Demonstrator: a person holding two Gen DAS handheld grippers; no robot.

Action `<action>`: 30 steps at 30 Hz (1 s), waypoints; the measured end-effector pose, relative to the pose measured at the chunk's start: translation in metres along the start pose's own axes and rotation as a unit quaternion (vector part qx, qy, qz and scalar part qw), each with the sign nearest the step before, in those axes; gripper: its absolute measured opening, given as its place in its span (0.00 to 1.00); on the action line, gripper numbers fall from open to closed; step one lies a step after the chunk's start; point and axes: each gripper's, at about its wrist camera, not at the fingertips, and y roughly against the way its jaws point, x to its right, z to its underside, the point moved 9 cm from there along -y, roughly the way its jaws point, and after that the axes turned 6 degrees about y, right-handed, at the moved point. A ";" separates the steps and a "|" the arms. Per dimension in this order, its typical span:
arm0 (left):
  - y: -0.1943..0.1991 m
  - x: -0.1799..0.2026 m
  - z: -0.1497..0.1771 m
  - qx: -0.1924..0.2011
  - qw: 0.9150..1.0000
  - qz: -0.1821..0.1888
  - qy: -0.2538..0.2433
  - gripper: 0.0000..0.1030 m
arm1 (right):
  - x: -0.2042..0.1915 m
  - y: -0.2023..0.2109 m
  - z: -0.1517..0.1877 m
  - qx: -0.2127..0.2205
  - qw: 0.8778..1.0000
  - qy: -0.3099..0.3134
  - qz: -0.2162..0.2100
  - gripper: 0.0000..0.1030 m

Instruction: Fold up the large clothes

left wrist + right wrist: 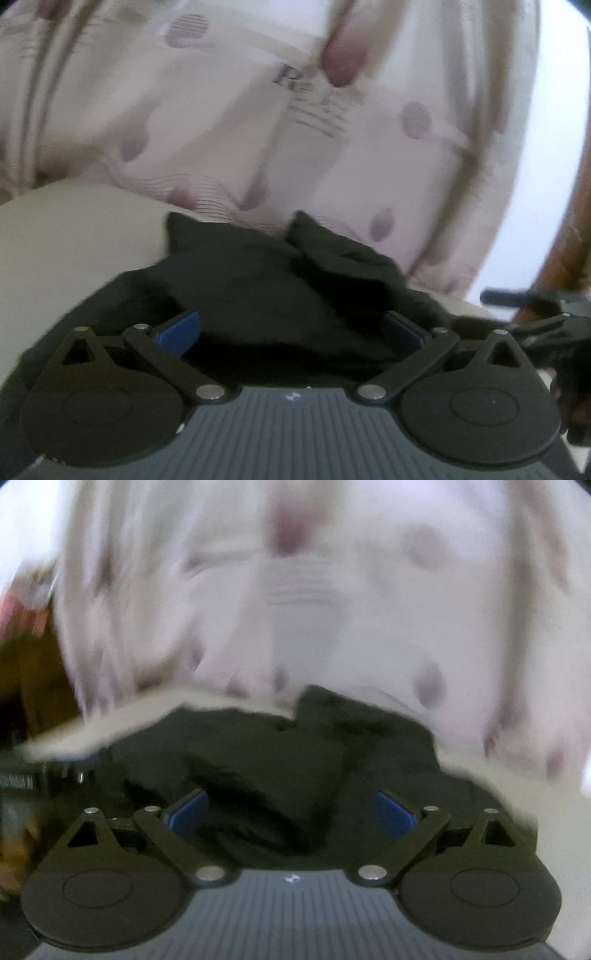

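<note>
Both grippers, left [291,328] and right [291,808], fingers spread wide, gripping nothing; black garment [266,288] bunched dead ahead between them.

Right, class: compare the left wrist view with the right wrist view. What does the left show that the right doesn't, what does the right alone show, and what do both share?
Left only: printed lettering on the patterned sheet, sharp enough to see as text, and the other gripper at the right edge.

Right only: a dark brown area at the left; the sheet is badly blurred, with no lettering readable.

Both: a black garment bunched between open blue fingers, lying on a cream surface.
</note>
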 end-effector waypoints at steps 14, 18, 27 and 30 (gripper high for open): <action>-0.009 -0.036 0.012 -0.001 0.997 -0.013 0.074 1.00 | 0.099 -0.029 0.038 -0.026 0.964 -0.245 0.097 0.21; -0.010 -0.035 0.012 0.000 0.997 -0.013 0.071 1.00 | 0.141 -0.011 0.112 -0.017 0.886 -0.462 0.017 0.23; -0.014 -0.041 0.015 -0.008 0.996 -0.022 0.084 1.00 | 0.172 0.005 0.118 0.043 0.836 -0.546 -0.034 0.73; -0.013 -0.048 0.016 -0.005 0.995 -0.033 0.098 1.00 | 0.173 -0.009 0.115 -0.009 0.870 -0.493 0.009 0.25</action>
